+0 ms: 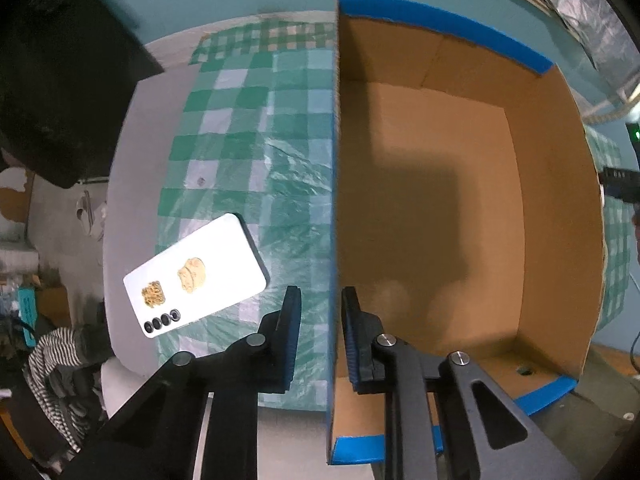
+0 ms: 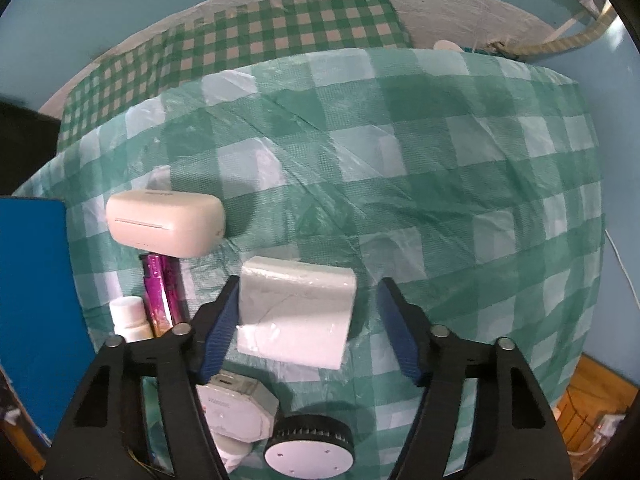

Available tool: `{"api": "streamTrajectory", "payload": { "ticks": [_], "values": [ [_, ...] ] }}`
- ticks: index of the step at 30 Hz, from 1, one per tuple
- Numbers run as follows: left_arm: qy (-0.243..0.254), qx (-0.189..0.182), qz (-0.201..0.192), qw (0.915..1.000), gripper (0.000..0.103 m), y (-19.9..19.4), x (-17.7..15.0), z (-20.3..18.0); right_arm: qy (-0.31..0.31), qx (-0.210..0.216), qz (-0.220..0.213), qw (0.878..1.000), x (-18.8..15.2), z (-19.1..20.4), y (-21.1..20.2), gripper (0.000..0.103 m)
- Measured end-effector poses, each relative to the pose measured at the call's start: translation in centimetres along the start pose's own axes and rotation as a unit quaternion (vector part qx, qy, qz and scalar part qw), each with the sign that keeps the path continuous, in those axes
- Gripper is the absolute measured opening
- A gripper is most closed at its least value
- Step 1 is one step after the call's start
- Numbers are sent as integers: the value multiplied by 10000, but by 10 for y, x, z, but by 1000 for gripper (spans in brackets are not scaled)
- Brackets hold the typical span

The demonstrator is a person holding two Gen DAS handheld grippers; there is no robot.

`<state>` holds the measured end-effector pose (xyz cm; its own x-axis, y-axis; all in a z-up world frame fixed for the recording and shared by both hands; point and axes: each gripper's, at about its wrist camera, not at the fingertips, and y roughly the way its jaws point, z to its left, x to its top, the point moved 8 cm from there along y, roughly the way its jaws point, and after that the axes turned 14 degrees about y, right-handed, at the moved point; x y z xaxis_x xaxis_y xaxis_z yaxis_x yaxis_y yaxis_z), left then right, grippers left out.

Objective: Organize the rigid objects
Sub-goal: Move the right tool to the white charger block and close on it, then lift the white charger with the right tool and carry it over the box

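Note:
In the left wrist view an empty cardboard box point(image 1: 552, 208) with blue taped edges lies on the checked cloth. My left gripper point(image 1: 320, 312) straddles its left wall, one finger on each side with a narrow gap; I cannot tell whether it grips the wall. A white phone point(image 1: 196, 276) lies face down to the left. In the right wrist view my right gripper point(image 2: 308, 304) is open around a white block point(image 2: 296, 312), whose left side is by the left finger. A cream earbud case point(image 2: 166, 224), a purple tube point(image 2: 160, 292) and a white bottle point(image 2: 130, 318) lie to the left.
A grey adapter point(image 2: 240, 408) and a black-rimmed round disc point(image 2: 310, 448) lie under the right gripper. The box's blue outer wall point(image 2: 36, 300) stands at the left edge. A black object point(image 1: 60, 80) looms at the upper left. The table edge runs along the right.

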<state>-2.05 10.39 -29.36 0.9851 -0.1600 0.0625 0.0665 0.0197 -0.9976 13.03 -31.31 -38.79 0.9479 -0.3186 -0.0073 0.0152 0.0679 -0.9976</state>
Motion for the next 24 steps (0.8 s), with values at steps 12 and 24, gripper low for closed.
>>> {"api": "streamTrajectory", "payload": {
  "ticks": [12,24],
  "values": [
    [-134,-23,-7,9999,8,1,0,1,-178,64,-140,9997,-4,8,-5,49],
    [-69,-4,-20,10000,8,0,-1,0,-316,110,-275,9991,-12,18,-23,49]
  ]
}}
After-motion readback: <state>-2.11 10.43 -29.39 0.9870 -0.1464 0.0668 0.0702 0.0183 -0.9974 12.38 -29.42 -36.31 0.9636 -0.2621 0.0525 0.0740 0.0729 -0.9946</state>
